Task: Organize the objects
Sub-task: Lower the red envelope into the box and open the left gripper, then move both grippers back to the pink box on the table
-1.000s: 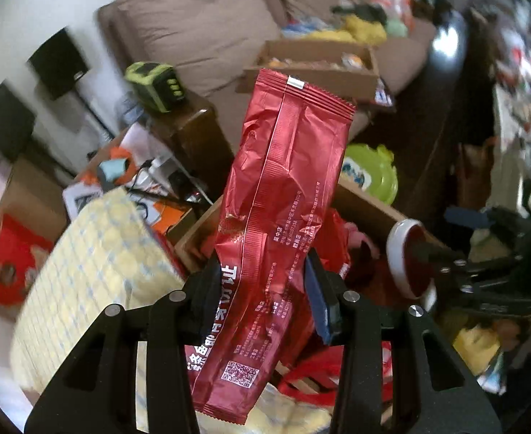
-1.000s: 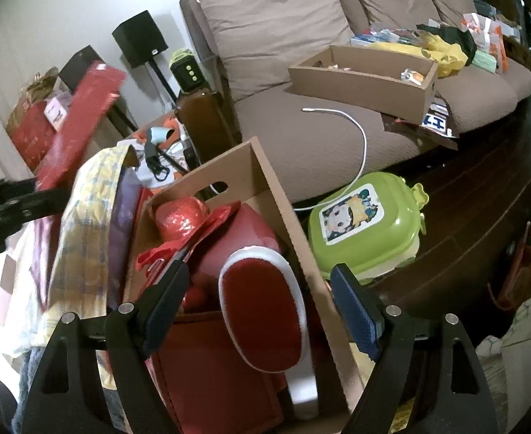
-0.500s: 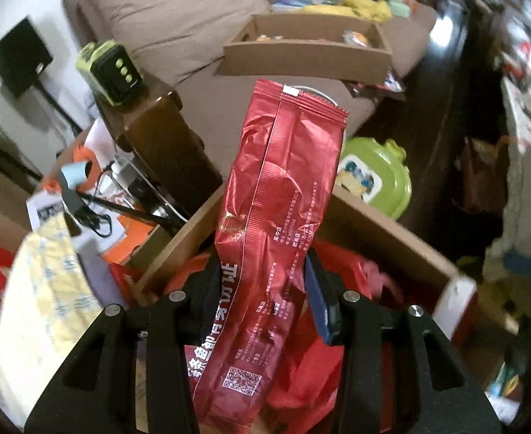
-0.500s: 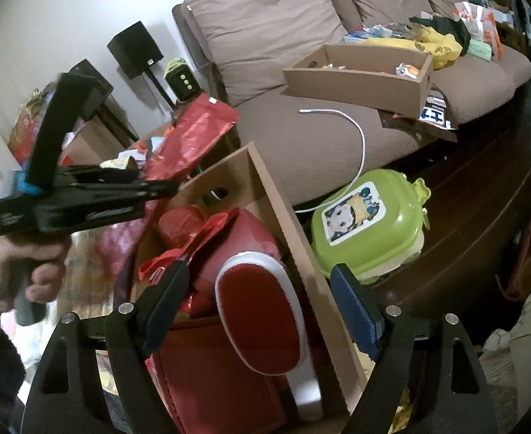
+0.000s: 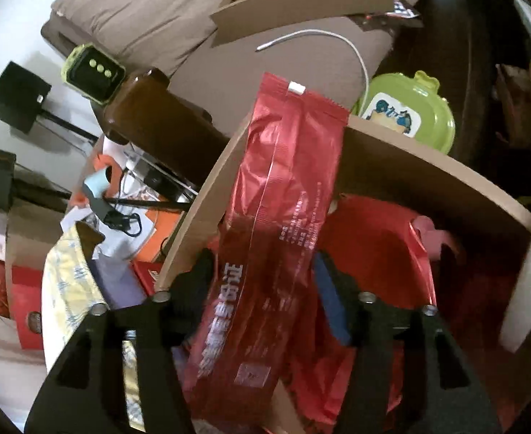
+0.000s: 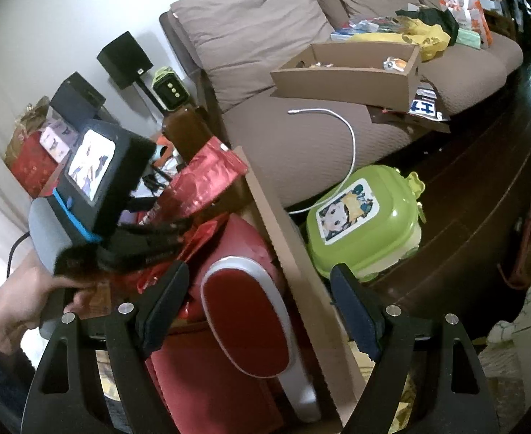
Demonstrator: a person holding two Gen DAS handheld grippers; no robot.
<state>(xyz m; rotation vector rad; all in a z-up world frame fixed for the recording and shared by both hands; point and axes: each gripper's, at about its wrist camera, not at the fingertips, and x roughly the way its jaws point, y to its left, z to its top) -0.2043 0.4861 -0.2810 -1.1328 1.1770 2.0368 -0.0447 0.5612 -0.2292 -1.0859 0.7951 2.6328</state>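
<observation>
Release is the step I judge to be in hand: my left gripper has just been opening, and the red foil packet stands between its fingers, which now sit apart from the packet's sides instead of pressing on them. The packet leans upright against the near corner wall of the cardboard box, its lower end down among the red bags already inside, its sealed top edge poking above the rim. From the right wrist view I see the same packet just past the left gripper, tilted over the box's left side.

Next, I reckon, I should back the left gripper out along its own line without snagging the foil, then check whether the packet settles or tips out over the wall.

My right gripper hangs spread wide and empty above the red, white-rimmed slipper in the box.

The packet is long, glossy and creased, with white print and a small white tab at the top.
</observation>
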